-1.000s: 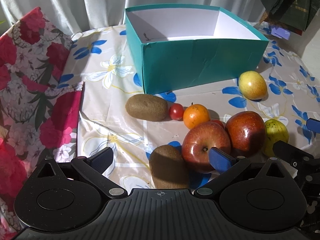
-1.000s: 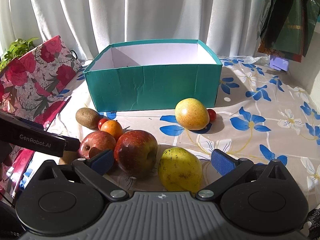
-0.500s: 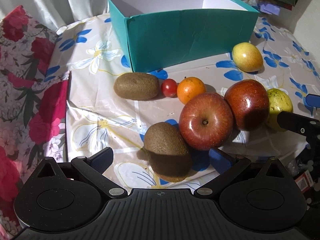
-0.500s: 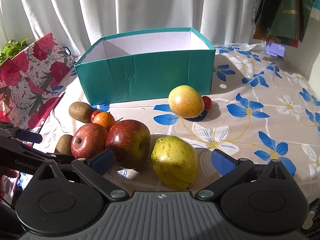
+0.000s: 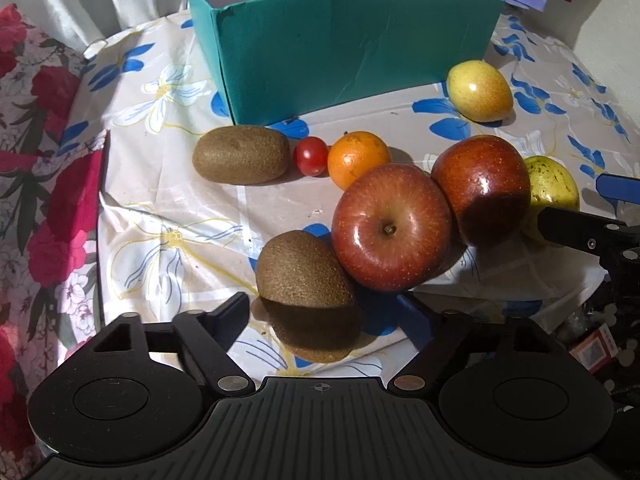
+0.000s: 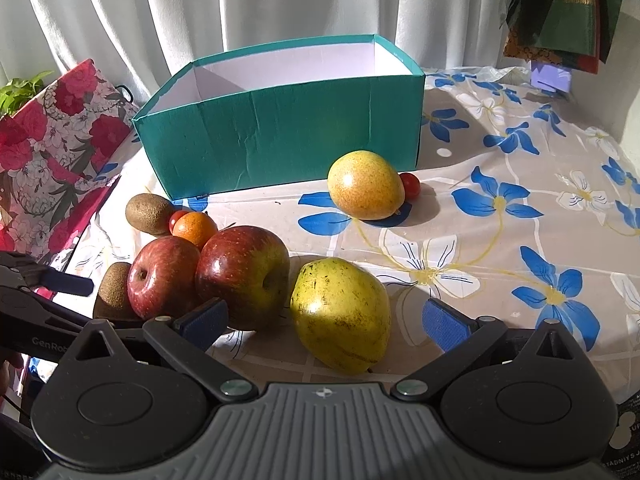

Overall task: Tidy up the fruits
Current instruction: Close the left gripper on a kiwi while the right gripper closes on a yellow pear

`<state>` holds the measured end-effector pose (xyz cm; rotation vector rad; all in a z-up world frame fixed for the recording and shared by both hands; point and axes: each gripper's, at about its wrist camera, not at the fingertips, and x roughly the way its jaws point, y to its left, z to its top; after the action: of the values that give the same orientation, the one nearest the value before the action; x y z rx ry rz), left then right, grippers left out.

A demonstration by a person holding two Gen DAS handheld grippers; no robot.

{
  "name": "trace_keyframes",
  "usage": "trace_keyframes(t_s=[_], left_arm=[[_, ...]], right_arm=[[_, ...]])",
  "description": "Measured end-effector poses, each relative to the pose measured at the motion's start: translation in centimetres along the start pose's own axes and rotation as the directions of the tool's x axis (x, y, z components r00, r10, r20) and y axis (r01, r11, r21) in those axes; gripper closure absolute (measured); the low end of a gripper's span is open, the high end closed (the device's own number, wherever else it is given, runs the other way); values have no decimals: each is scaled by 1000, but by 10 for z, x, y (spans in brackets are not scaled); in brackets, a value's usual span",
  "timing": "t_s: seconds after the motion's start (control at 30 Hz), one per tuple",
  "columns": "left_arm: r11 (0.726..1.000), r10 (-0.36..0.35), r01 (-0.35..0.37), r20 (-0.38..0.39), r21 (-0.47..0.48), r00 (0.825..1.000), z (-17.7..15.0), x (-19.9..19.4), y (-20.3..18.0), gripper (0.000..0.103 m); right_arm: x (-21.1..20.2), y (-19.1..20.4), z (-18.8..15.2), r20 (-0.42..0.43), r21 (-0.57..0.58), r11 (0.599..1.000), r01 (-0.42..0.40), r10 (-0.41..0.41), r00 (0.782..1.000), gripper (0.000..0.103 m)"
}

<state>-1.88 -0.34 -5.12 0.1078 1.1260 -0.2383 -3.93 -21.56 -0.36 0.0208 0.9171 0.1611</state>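
1. My left gripper (image 5: 324, 312) is spread wide around the nearest kiwi (image 5: 308, 292), which lies at the table's (image 5: 168, 216) front edge touching an apple (image 5: 392, 226); I judge I'm lining up a grab.
2. My right gripper (image 6: 326, 318) is likewise spread, straddling the yellow-green pear (image 6: 340, 314) near the front edge.
3. The teal box (image 6: 280, 136) stands open further back, seemingly unfilled, ready for fruit.

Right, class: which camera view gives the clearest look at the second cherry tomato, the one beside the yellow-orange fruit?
The right wrist view. There the second cherry tomato peeks out at the right of the yellow-orange fruit, near the teal box. In the left wrist view that fruit shows, but this tomato does not.
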Motion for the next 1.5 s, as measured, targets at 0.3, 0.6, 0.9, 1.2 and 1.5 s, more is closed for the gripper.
trace_keyframes(t_s=[0.3, 0.6, 0.9, 1.2, 1.5], left_arm=[[999, 21, -21, -11, 25, 1000, 4, 6, -2, 35], [999, -1, 0, -10, -53, 1000, 10, 2, 13, 50], [997, 3, -1, 29, -78, 1000, 11, -18, 20, 50], [997, -9, 12, 41, -70, 999, 14, -25, 18, 50], [999, -1, 4, 45, -53, 999, 20, -31, 12, 50]], right_arm=[[3, 1, -1, -2, -9, 1000, -5, 5, 1000, 0], [6, 6, 1, -12, -39, 999, -6, 5, 1000, 6], [4, 2, 4, -36, -77, 997, 4, -6, 999, 13], [21, -3, 0, -79, -77, 997, 28, -34, 996, 33], [50, -3, -1, -107, -72, 996, 42, -50, 993, 38]])
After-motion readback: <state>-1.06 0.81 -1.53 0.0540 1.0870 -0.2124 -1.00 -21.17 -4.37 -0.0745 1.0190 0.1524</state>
